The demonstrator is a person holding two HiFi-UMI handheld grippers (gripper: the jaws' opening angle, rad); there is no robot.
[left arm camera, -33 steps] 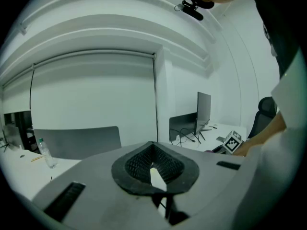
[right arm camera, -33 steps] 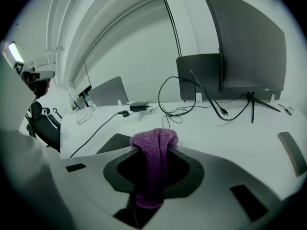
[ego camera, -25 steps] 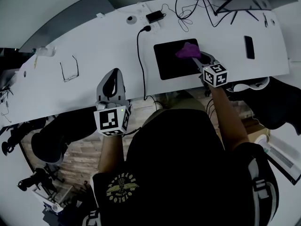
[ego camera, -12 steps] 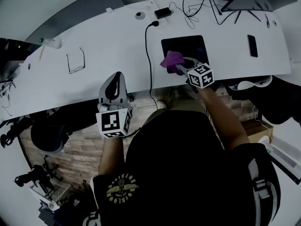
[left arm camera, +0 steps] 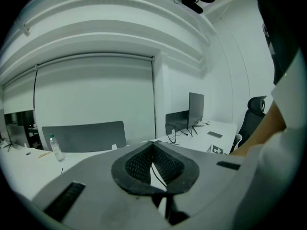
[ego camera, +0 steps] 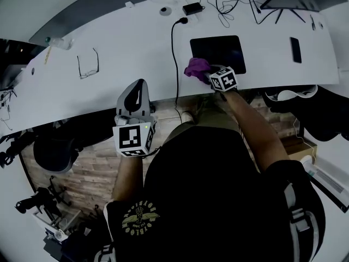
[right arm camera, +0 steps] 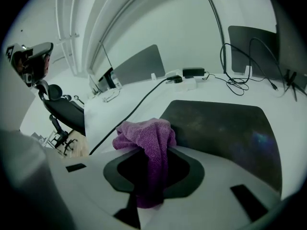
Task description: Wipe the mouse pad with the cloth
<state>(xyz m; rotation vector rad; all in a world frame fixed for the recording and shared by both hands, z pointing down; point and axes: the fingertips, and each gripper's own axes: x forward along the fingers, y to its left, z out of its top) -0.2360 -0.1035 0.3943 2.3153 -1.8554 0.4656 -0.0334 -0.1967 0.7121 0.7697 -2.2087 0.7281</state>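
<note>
A black mouse pad point(ego camera: 218, 53) point(right arm camera: 225, 128) lies on the white desk point(ego camera: 109, 81) near its front edge. My right gripper point(ego camera: 206, 72) point(right arm camera: 152, 174) is shut on a purple cloth point(ego camera: 196, 67) point(right arm camera: 146, 138), which bunches at the pad's near left corner. In the right gripper view the cloth hangs down between the jaws. My left gripper point(ego camera: 134, 96) point(left arm camera: 153, 164) hovers over the desk's front edge, well left of the pad, shut with nothing in it.
A black cable point(ego camera: 174, 59) runs across the desk just left of the pad to a power adapter point(ego camera: 192, 8). Glasses point(ego camera: 87, 64) lie at the left, a phone point(ego camera: 296, 49) at the right. Tangled cords point(ego camera: 234, 4) and a monitor stand sit at the back.
My right gripper has dragged the cloth from the pad's far right part toward me and leftward to its near left corner. The left gripper has stayed roughly in place.
</note>
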